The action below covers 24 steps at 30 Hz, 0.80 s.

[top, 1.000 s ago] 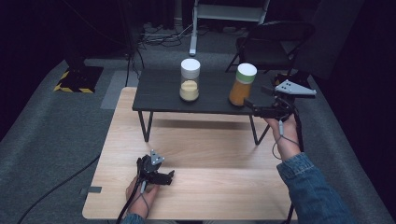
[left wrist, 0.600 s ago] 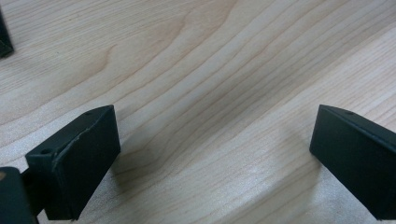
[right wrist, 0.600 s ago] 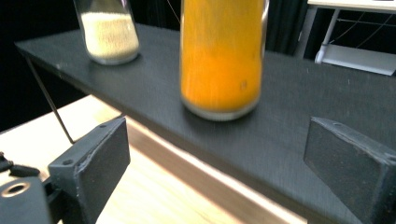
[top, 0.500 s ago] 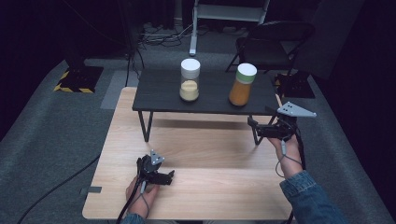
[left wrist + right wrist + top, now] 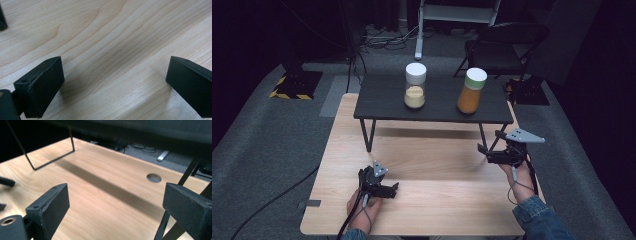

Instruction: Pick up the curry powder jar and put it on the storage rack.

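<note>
Right claw [image 5: 490, 148] wide, beside table edge [image 5: 532, 186]

Black hand-held gripper [image 5: 491, 150] with grey three-cornered plate, denim sleeve [image 5: 539, 220]

From above the near edge, we look forward and down over the wooden table [image 5: 432, 150]. The left gripper view faces its grain [image 5: 112, 50] at close range. The right gripper view looks low across it toward 11 o'clock; all three views share this tabletop.
</note>
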### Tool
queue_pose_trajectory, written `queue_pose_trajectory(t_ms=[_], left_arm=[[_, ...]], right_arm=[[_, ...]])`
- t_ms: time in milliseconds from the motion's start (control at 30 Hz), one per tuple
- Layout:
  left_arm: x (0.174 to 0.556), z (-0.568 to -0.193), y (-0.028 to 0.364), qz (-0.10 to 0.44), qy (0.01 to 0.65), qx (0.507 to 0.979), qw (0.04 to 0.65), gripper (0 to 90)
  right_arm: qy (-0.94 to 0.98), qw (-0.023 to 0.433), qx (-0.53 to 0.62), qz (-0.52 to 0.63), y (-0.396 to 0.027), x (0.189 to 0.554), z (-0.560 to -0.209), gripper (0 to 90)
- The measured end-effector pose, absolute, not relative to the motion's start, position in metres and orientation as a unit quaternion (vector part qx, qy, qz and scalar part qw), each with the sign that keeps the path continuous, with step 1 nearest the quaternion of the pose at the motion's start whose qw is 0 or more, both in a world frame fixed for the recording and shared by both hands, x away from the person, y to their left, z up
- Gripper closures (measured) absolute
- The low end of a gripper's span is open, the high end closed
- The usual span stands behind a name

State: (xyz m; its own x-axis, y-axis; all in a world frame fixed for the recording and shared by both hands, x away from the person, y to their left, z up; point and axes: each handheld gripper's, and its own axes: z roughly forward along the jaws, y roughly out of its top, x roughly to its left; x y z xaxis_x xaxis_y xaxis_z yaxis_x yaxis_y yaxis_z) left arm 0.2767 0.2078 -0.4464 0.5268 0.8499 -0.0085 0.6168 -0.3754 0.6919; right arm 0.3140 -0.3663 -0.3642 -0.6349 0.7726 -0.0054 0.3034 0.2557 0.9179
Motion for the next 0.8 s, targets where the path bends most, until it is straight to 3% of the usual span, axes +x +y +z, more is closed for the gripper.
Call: queue_pose_trajectory(t_ms=[800], left_arm=[[0.276, -0.447, 0.208, 0.178, 0.453, 0.81, 0.328, 1.5]], right_arm=[[0.792, 0.192, 0.39, 0.428, -0.356, 0.304, -0.439, 6.9]])
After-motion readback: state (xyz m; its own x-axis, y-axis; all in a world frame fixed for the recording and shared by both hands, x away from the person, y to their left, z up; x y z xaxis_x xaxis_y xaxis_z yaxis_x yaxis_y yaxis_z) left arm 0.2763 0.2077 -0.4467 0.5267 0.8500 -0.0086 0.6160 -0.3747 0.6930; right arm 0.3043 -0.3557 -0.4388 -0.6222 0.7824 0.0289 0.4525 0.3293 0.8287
